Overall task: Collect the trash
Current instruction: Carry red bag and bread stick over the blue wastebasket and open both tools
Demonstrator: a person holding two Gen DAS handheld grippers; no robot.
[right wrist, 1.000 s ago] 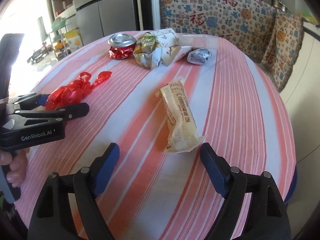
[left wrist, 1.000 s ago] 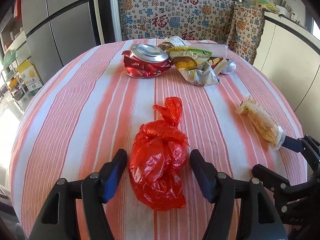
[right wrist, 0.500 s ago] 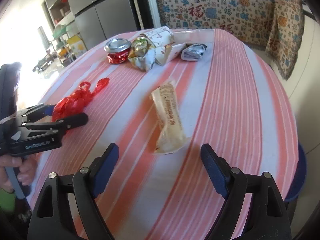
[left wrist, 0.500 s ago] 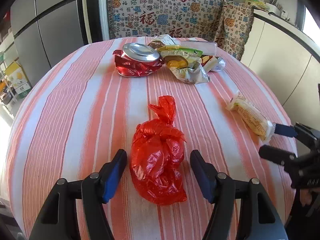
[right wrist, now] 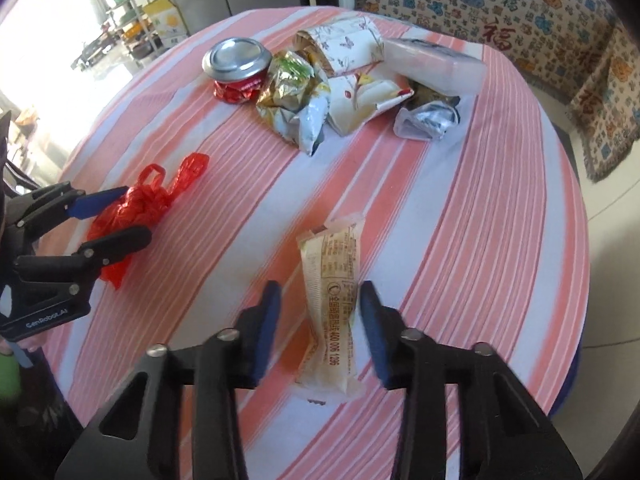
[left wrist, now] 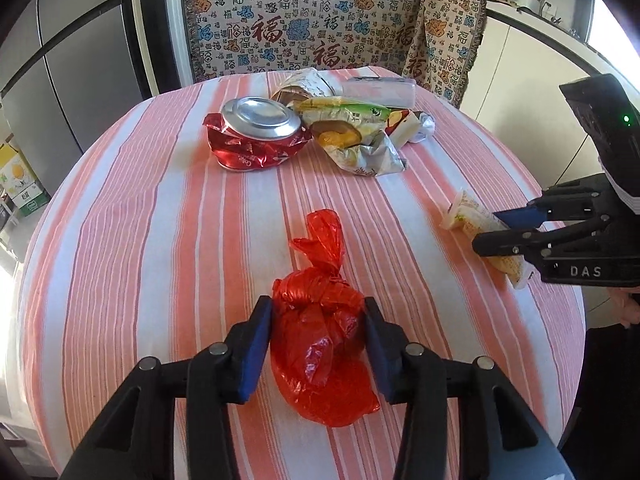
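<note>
Striped tablecloth (left wrist: 160,240) — left gripper (left wrist: 318,312) pinches red bag (left wrist: 320,344); right gripper (right wrist: 320,300) narrowly straddles wrapper (right wrist: 332,300).

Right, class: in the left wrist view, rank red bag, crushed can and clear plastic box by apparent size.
1. Red bag, though it sits nearest the camera.
2. Crushed can.
3. Clear plastic box, farthest and partly hidden, so unsure.

Red plastic bag (left wrist: 320,344), pink-and-white striped tablecloth (left wrist: 160,240), red can (left wrist: 256,136), seemingly pale yellow wrapper (right wrist: 334,308).
</note>
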